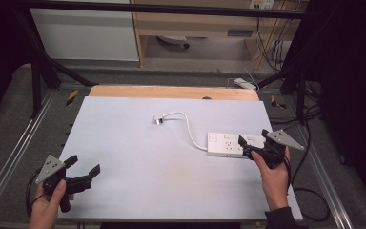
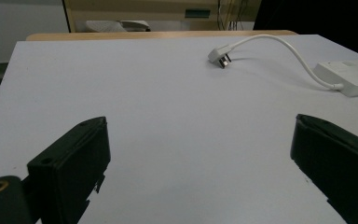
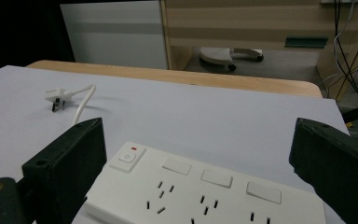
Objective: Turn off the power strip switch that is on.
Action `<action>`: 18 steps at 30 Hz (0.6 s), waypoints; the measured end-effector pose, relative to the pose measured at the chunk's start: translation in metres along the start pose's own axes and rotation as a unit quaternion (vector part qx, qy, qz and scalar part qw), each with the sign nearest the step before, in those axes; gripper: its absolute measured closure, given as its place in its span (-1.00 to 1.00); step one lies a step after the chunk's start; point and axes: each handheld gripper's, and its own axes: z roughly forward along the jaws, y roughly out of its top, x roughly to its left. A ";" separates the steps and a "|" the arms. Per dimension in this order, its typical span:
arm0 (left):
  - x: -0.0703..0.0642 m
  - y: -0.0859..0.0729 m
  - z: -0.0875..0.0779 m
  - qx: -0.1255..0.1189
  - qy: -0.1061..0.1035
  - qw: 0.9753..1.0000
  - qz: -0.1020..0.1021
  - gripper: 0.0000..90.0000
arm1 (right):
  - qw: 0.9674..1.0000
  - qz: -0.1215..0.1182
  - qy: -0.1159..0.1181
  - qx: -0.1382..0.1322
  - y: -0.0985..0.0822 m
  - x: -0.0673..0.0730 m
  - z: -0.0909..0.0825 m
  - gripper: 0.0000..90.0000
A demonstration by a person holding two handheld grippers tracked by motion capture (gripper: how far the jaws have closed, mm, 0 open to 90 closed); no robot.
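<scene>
A white power strip (image 1: 228, 144) lies flat on the pale table (image 1: 138, 157) at the right, with a switch and several sockets on its top (image 3: 200, 191). Its white cable (image 1: 189, 125) curves left to a plug (image 1: 158, 119) lying loose near the table's middle back, also seen in the left gripper view (image 2: 220, 56). My right gripper (image 1: 253, 140) stands open over the strip's right end, one jaw at each side of it in the right gripper view. My left gripper (image 1: 83, 166) is open above the table's front left corner, holding nothing.
A wooden board edge (image 1: 171, 92) runs along the table's far side. Metal frame rails (image 1: 9, 152) flank both sides. Beyond stand a white cabinet (image 1: 86, 33), a wooden desk (image 1: 195, 24) and hanging cables (image 1: 271, 43).
</scene>
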 end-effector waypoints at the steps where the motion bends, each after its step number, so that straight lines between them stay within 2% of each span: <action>1: 0.000 0.000 0.000 0.000 0.000 1.000 0.000 -0.90 | 1.000 0.000 -0.001 -0.001 0.001 0.000 0.001 -0.90; 18: 0.000 -0.001 0.001 0.002 0.000 1.000 -0.002 -0.90 | 1.000 0.005 -0.005 0.000 0.012 -0.011 0.016 -0.87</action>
